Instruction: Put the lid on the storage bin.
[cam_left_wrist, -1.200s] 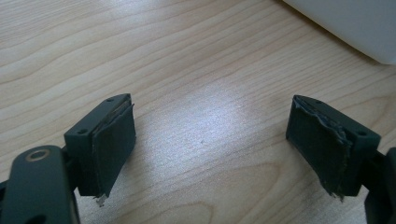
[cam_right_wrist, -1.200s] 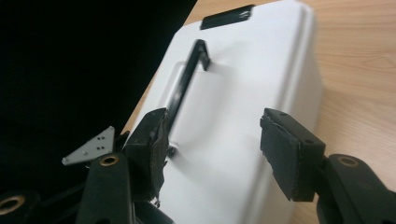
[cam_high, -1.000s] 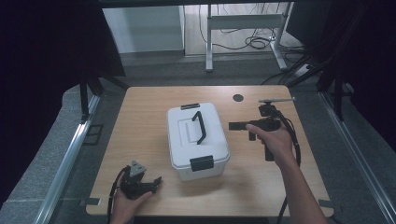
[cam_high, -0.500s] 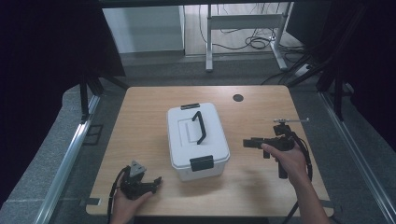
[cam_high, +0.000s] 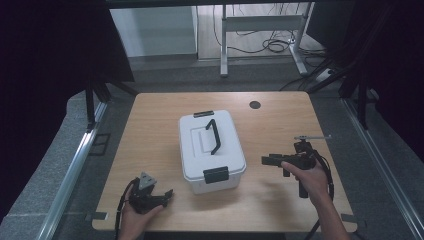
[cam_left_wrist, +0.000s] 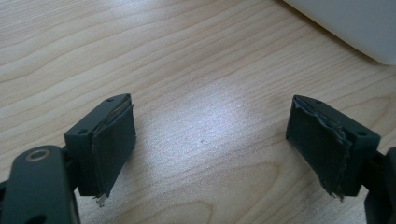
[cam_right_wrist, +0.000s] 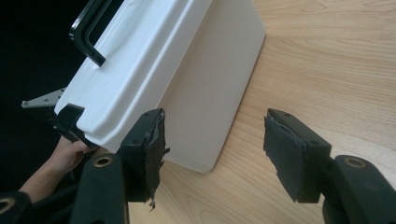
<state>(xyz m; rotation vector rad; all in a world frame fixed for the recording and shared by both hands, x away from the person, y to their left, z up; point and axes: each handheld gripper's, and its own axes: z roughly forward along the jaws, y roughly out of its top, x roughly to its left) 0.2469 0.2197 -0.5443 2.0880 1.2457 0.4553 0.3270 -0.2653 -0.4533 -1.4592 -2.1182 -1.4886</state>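
**Right gripper drawn back toward me**

My right gripper (cam_high: 270, 160) has slid nearer since a second ago, now beside the white lidded box (cam_high: 211, 150) mid-table; the left gripper (cam_high: 162, 195) rests at the near-left edge. In the left gripper view its jaws gape over bare wooden table (cam_left_wrist: 196, 65). In the right gripper view the jaws stand apart, empty, facing the box's side wall.
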